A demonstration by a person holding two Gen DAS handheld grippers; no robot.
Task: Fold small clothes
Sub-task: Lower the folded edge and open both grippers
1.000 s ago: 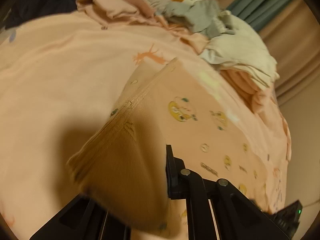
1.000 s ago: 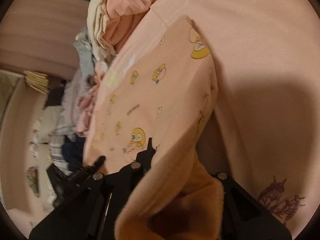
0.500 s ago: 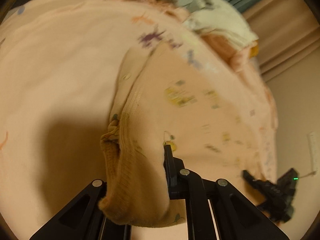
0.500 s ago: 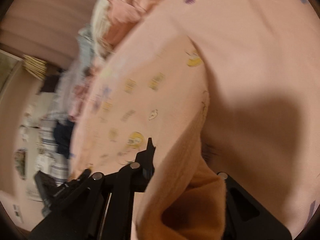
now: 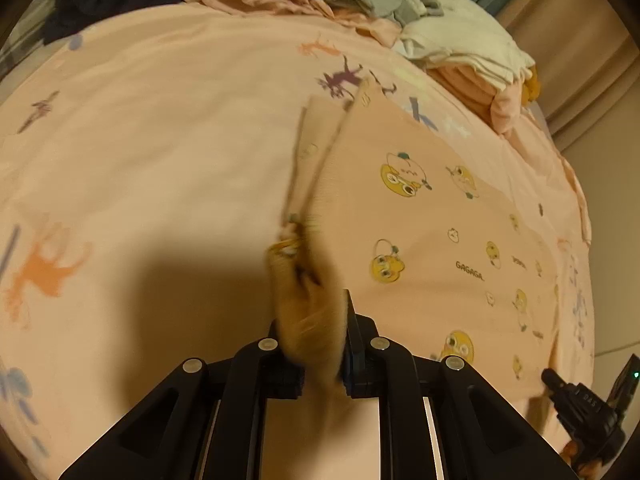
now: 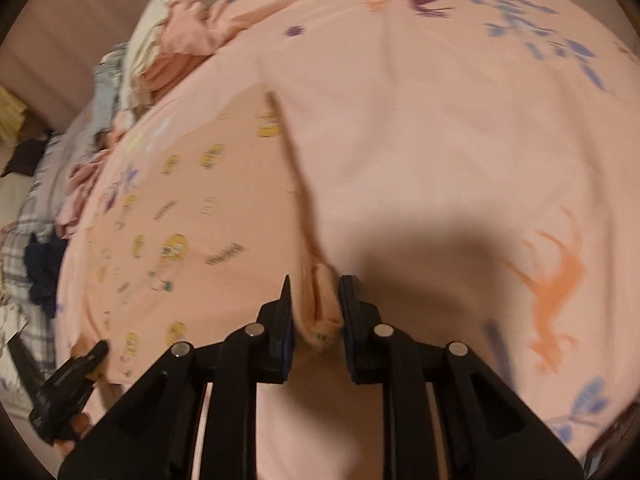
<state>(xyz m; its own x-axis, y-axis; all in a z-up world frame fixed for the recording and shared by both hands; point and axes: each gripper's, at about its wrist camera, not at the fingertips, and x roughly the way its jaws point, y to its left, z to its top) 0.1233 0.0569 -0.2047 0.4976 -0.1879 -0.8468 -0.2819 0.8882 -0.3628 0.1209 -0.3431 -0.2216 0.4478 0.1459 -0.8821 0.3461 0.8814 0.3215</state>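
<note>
Easing jaws apart: left gripper (image 5: pixel 320 312) and right gripper (image 6: pixel 316 304) each keeping a bunched corner of the cartoon-print garment (image 5: pixel 420 232) between narrow jaws, garment stretching flat on the bed (image 5: pixel 160 140) between them.

Warm, dim indoor light tints everything peach. My tongs throw a broad dark shadow on the bedsheet (image 5: pixel 168 152) toward seven o'clock. The right wrist view is smeared by motion blur; fisheye bending darkens every rim.
</note>
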